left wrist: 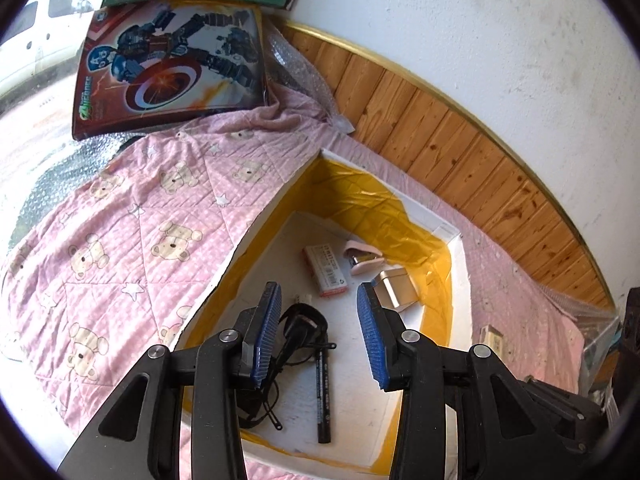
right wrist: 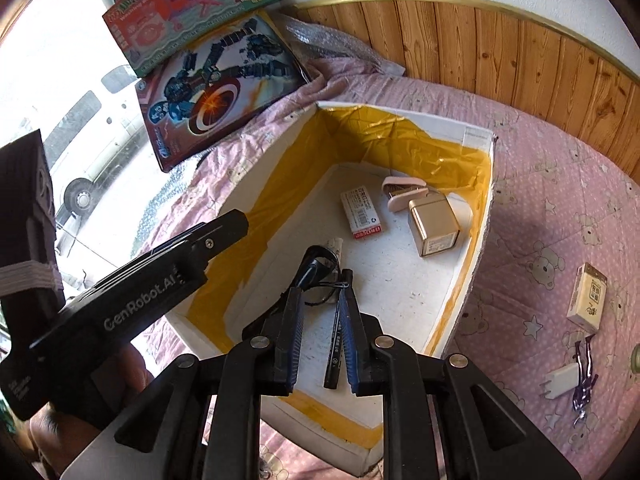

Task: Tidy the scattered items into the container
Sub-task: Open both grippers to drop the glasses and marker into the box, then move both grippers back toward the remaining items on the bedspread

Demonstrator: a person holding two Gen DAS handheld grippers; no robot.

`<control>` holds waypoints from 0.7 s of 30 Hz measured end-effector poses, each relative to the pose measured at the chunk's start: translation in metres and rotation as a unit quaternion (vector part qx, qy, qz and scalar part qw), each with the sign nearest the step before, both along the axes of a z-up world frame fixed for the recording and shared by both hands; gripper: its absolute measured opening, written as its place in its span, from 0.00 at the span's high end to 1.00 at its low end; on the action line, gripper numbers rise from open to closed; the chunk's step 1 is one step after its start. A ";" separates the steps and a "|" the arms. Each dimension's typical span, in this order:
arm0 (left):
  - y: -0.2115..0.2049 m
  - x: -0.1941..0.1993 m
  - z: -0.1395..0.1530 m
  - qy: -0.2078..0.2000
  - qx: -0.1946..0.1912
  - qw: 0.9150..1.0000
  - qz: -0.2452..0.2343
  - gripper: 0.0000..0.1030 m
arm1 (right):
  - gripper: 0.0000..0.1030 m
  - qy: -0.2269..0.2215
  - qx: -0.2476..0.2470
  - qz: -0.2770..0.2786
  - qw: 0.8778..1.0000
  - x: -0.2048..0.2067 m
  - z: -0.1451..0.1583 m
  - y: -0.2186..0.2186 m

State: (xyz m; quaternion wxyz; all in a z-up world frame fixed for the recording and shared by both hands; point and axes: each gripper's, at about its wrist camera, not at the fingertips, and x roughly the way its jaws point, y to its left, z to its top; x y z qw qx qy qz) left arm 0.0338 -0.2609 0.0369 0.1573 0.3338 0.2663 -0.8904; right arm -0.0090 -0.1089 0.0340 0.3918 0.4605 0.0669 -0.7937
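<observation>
Over the white box (right wrist: 476, 236) on the pink blanket (left wrist: 132, 216) we hold both tools. Our left hand-held gripper (left wrist: 318, 332) is wide apart and empty. Our right hand-held gripper (right wrist: 320, 336) is a little apart, holding nothing. Inside lie a black pen (right wrist: 335, 344), a cord (left wrist: 296, 336), a gold tin (right wrist: 434, 226), a stapler (right wrist: 402, 192). A small carton (right wrist: 587, 296) waits outside on the blanket.

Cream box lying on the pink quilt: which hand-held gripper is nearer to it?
Right. The right hand-held gripper is over the container, the cream box off to its right; the left hand-held gripper sits farther left.
</observation>
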 end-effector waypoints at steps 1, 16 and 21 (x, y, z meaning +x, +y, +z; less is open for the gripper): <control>0.002 0.003 0.004 0.011 -0.001 1.000 0.001 0.59 | 0.80 0.012 -0.010 0.003 1.000 0.005 0.006 0.004; 0.085 0.024 0.049 0.143 -0.037 0.983 -0.106 0.59 | 0.68 0.156 -0.088 0.037 0.983 0.065 0.069 0.086; 0.128 0.017 0.045 0.148 -0.038 0.973 -0.174 0.58 | 0.62 0.177 -0.083 0.015 0.981 0.063 0.070 0.129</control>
